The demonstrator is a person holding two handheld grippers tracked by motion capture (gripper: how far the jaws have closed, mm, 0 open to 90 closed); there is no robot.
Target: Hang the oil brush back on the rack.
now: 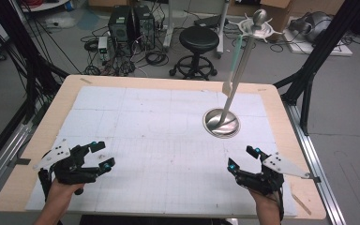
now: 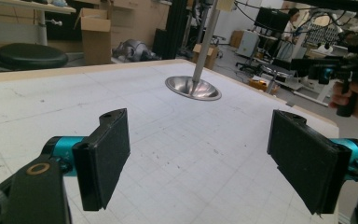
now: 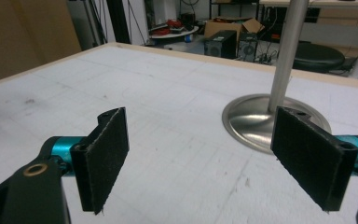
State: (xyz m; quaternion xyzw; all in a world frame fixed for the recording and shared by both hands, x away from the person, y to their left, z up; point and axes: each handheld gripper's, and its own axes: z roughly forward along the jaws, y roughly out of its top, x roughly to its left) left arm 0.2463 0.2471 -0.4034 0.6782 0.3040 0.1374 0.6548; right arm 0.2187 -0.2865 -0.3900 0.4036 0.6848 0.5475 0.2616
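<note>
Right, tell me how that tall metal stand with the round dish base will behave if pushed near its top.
The tall metal stand would probably tip rather than slide: its pole is long and the round base small. The polished steel looks slippery and rigid. The spatula hanging from its top would likely swing.

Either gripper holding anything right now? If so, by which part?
Nothing is held. The left gripper and right gripper both have open, empty jaws above the white gridded mat, apart from the polished steel stand with round base.

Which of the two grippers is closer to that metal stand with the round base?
The right gripper. It sits just below the metal stand at the table's right side, while the left gripper is far across the mat. Both stand open and empty.
</note>
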